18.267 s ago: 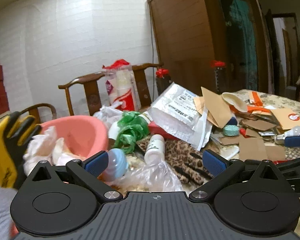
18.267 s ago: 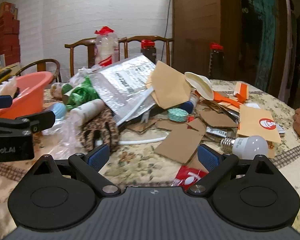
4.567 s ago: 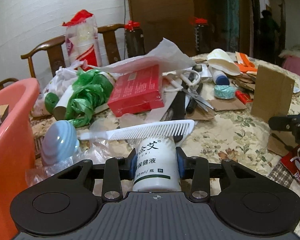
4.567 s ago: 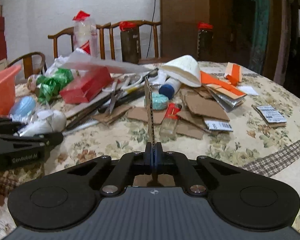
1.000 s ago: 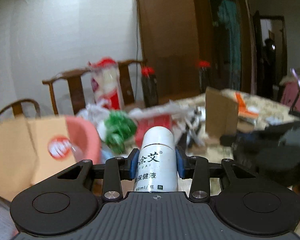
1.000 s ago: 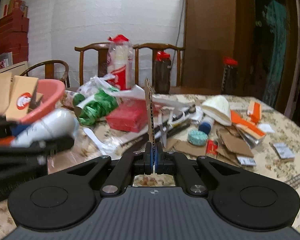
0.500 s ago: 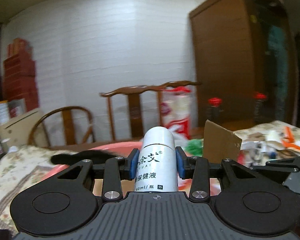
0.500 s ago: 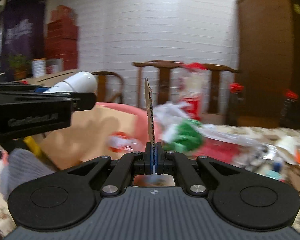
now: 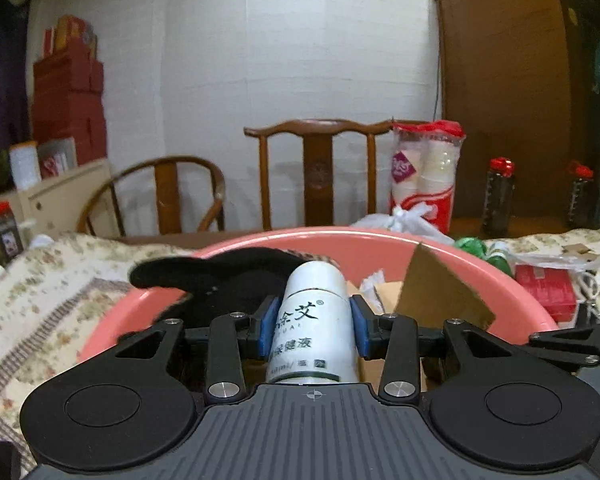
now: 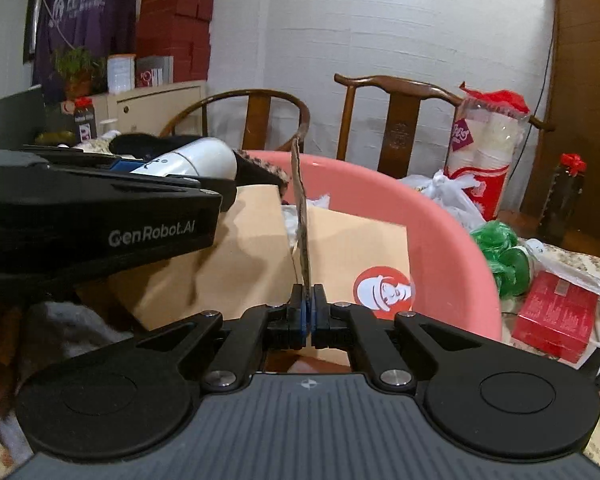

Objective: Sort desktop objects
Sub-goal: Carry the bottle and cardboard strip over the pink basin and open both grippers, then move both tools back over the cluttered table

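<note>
My left gripper (image 9: 313,326) is shut on a white bottle (image 9: 314,320) with black Chinese print and holds it over the pink basin (image 9: 380,242). The bottle also shows in the right wrist view (image 10: 192,160). My right gripper (image 10: 307,312) is shut on a thin piece of brown cardboard (image 10: 301,216), held upright on edge above the pink basin (image 10: 440,240). That cardboard shows in the left wrist view (image 9: 436,294) to the right of the bottle. Inside the basin lie brown envelopes with a red round logo (image 10: 383,288) and a black item (image 9: 220,276).
A red box (image 10: 556,316), a green plastic bag (image 10: 500,256) and a stack of paper cups in a wrapper (image 10: 488,148) stand right of the basin on the floral tablecloth (image 9: 40,300). Wooden chairs (image 9: 320,172) stand behind the table.
Both grippers have swung left from the cluttered table to above the pink basin and tipped down a little. Each keeps its hold, the left on the bottle, the right on the cardboard.
</note>
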`<state>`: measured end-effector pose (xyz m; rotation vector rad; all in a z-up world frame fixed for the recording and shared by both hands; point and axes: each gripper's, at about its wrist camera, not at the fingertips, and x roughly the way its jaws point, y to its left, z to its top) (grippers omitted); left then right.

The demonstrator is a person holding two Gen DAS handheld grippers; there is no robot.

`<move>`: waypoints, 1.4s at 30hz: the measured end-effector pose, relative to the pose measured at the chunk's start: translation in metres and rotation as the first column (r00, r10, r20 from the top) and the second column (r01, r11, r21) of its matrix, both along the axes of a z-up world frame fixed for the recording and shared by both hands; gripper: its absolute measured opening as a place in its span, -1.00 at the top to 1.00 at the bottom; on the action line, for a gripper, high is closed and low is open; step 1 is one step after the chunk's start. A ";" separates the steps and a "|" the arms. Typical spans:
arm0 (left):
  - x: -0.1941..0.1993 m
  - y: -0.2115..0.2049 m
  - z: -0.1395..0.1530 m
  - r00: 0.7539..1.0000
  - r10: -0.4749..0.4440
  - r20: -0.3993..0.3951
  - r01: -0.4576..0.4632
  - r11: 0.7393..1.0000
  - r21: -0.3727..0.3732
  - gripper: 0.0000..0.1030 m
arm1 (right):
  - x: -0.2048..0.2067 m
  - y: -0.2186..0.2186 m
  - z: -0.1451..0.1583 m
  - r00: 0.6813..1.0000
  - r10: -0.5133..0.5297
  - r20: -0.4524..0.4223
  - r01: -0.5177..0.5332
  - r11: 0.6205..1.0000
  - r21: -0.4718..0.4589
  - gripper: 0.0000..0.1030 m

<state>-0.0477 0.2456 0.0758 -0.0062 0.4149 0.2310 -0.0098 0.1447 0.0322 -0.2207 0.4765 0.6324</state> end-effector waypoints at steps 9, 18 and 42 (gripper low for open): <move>-0.030 -0.018 0.016 0.997 0.003 0.082 -0.009 0.997 0.081 -1.00 | -0.006 -0.027 0.007 0.997 -0.071 0.013 0.070 0.997 0.035 -0.85; -0.052 -0.033 0.034 0.993 0.019 0.120 -0.029 0.996 0.082 -1.00 | -0.031 -0.061 0.021 0.994 -0.088 0.063 0.083 0.993 0.083 -0.85; -0.043 -0.131 0.033 0.971 -0.187 0.146 0.185 0.982 0.028 -1.00 | -0.027 -0.165 0.008 0.954 -0.284 0.094 0.275 0.957 0.097 -0.89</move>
